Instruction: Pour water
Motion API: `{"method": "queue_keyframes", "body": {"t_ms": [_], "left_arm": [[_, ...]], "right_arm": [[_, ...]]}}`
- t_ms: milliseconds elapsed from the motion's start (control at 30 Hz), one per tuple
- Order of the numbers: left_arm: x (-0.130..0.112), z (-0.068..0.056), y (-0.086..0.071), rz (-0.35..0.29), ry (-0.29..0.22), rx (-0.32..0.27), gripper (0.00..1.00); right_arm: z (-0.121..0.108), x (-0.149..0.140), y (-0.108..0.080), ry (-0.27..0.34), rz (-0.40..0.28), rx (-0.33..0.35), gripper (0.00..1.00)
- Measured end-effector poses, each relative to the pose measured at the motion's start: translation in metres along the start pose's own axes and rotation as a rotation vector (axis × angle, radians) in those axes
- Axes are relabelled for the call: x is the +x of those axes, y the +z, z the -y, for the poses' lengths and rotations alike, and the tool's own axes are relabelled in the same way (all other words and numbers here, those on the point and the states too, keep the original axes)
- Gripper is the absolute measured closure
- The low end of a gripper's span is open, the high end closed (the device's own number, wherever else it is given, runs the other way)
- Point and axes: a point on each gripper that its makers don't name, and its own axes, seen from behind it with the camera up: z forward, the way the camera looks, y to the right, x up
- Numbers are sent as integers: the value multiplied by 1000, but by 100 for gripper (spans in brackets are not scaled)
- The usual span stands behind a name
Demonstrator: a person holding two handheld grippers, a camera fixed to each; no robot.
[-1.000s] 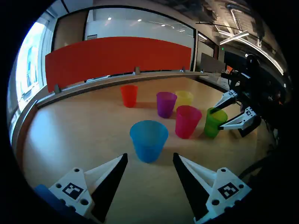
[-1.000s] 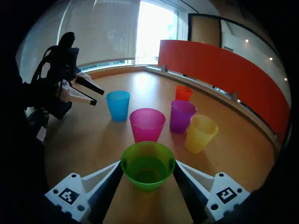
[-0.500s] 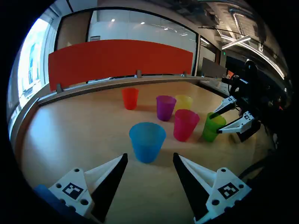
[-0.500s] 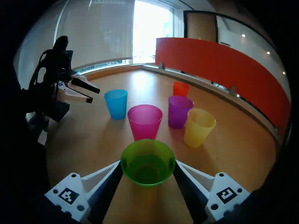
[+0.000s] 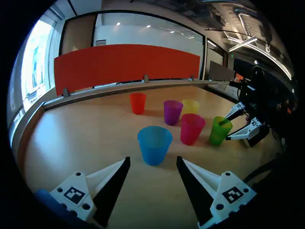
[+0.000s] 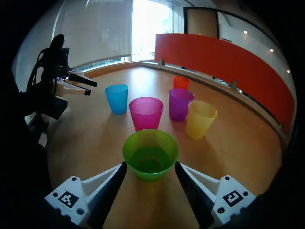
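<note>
Green cup (image 6: 150, 154) stands upright on the wooden tabletop (image 6: 236, 152), between the jaws of the right gripper (image 6: 150, 163). Their tips flank its sides, but whether they press on it I cannot tell. Just beyond the green cup stands a pink cup (image 6: 146, 113), with a yellow cup (image 6: 200, 119), a purple cup (image 6: 178, 104) and an orange cup (image 6: 180, 82) farther off. Well apart from the green cup, a blue cup (image 5: 154, 144) stands just ahead of the left gripper (image 5: 153, 157), whose jaws are spread and clear of it.
</note>
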Motion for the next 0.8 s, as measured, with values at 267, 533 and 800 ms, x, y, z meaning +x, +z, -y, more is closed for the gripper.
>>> {"method": "queue_keyframes", "body": {"t_ms": [267, 533, 800], "left_arm": [[2, 18, -15, -35, -21, 66, 10], [6, 43, -33, -84, -36, 157, 10], [18, 70, -51, -151, -14, 270, 10]], "right_arm": [[-2, -10, -28, 7, -15, -53, 3], [-14, -8, -66, 53, -82, -158, 3], [-39, 4, -101, 131, -202, -305, 3]]}}
